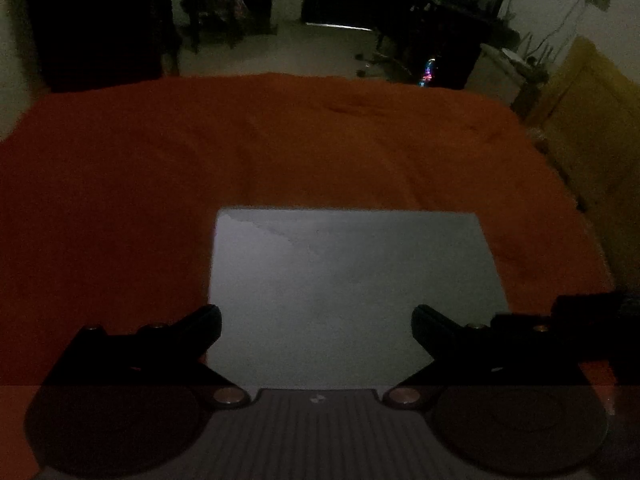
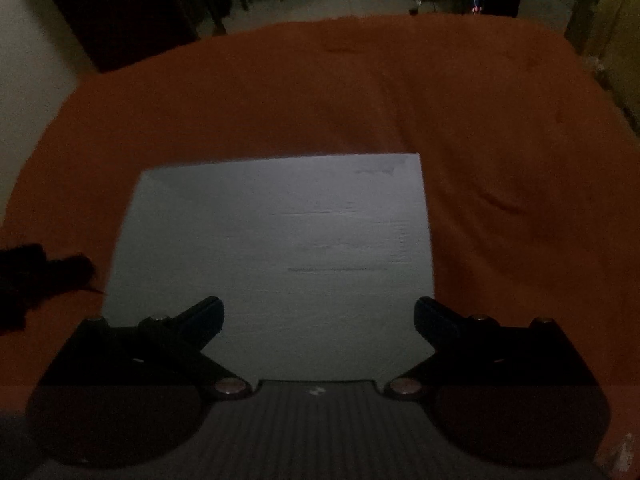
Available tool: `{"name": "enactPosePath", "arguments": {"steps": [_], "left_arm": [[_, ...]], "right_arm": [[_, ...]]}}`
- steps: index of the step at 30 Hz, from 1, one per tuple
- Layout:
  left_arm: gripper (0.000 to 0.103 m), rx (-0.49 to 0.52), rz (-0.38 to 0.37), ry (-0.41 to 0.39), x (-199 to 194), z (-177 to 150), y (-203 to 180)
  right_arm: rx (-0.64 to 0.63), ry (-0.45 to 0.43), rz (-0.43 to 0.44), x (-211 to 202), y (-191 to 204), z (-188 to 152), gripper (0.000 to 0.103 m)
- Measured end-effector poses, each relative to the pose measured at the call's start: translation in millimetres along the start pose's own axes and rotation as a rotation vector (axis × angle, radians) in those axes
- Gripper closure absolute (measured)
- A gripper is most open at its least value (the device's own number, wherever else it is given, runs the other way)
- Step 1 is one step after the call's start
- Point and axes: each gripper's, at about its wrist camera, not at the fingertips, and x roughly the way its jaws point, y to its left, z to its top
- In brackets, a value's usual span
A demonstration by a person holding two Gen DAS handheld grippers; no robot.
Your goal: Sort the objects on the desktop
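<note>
Both grippers, left gripper [image 1: 316, 322] and right gripper [image 2: 318, 314], have jaws wide and empty. Grey sheet [image 1: 352, 280] lies flat on the orange cloth [image 1: 280, 144], ahead of and between each pair of jaws. Risk: a thin flat sheet gives no edge to pinch, so fingertips may snag cloth. Very dim; the sheet's near edge is hidden, and no other objects are discernible.

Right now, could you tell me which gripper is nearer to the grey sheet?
Neither clearly: the left gripper and right gripper both hang open over the near edge of the grey sheet, apparently without touching it.
</note>
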Motion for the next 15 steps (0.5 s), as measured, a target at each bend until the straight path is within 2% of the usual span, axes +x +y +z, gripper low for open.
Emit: {"name": "enactPosePath", "arguments": {"steps": [2, 5, 10, 15], "left_arm": [[0.0, 0.022, 0.079, -0.027, -15.1, -17.6, -14.2], [0.0, -0.001, 0.197, -0.043, -32.6, -39.4, -23.5], [0.0, -0.086, 0.195, -0.01, -41.0, -53.4, -22.9], [0.0, -0.047, 0.216, -0.098, -47.4, -65.6, -29.1]], "right_arm": [[-0.013, -0.01, -0.006, -18.4, 9.5, -17.4, 0.0], [-0.019, -0.001, -0.033, -36.1, 20.8, -35.1, 0.0], [-0.012, 0.0, -0.033, -61.7, 30.2, -72.0, 0.0], [-0.037, 0.0, -0.04, -70.0, 27.3, -99.3, 0.0]]}}
